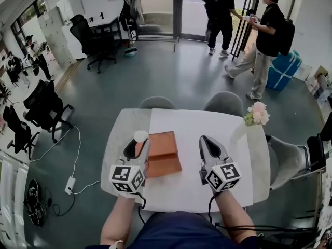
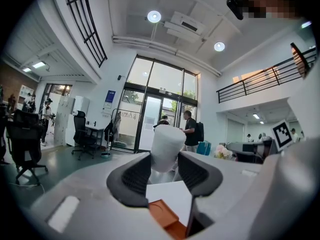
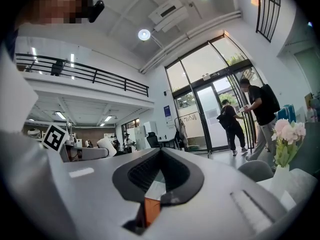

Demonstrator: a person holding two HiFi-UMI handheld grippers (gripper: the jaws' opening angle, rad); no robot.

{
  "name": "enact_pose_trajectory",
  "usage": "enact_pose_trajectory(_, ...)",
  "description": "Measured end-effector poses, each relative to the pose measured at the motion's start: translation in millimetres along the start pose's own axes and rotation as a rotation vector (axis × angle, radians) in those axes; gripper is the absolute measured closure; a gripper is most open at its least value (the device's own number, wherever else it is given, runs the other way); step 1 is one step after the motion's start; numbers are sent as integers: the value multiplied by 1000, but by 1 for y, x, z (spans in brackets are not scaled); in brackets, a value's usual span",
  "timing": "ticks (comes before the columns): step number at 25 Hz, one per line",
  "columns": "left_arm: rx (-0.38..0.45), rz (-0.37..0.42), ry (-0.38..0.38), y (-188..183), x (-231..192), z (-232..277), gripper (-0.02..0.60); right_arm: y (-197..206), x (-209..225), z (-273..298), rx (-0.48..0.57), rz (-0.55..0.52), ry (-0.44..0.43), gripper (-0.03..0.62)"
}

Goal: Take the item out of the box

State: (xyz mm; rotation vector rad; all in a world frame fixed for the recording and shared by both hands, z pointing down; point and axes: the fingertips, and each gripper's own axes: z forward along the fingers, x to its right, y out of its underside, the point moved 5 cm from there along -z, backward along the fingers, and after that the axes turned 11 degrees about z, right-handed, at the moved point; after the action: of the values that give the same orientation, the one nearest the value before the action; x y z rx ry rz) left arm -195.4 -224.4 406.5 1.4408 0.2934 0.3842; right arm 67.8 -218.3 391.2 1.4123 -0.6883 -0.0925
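An orange-brown box (image 1: 162, 153) lies flat on the white table (image 1: 187, 185), between my two grippers. My left gripper (image 1: 136, 143) stands at the box's left edge, shut on a white foam-wrapped cylindrical item (image 1: 140, 136). In the left gripper view the white item (image 2: 166, 145) stands upright between the dark pads (image 2: 136, 176) of the left gripper (image 2: 165, 160), above a corner of the box (image 2: 164, 217). My right gripper (image 1: 210, 147) is to the right of the box, shut with nothing in it. In the right gripper view that gripper (image 3: 161, 154) has its jaws meeting at the tip.
A vase of pink flowers (image 1: 257, 114) stands at the table's far right corner. Two grey chairs (image 1: 157, 102) (image 1: 224, 102) are tucked in at the far side. Two people (image 1: 267, 40) are by the glass doors, and office chairs (image 1: 44, 108) stand to the left.
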Motion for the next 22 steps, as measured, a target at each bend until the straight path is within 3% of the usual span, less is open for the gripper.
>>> enact_pose_trajectory(22,-33,-11,34,9,7,10,402,2,4,5,-19,7,0,592)
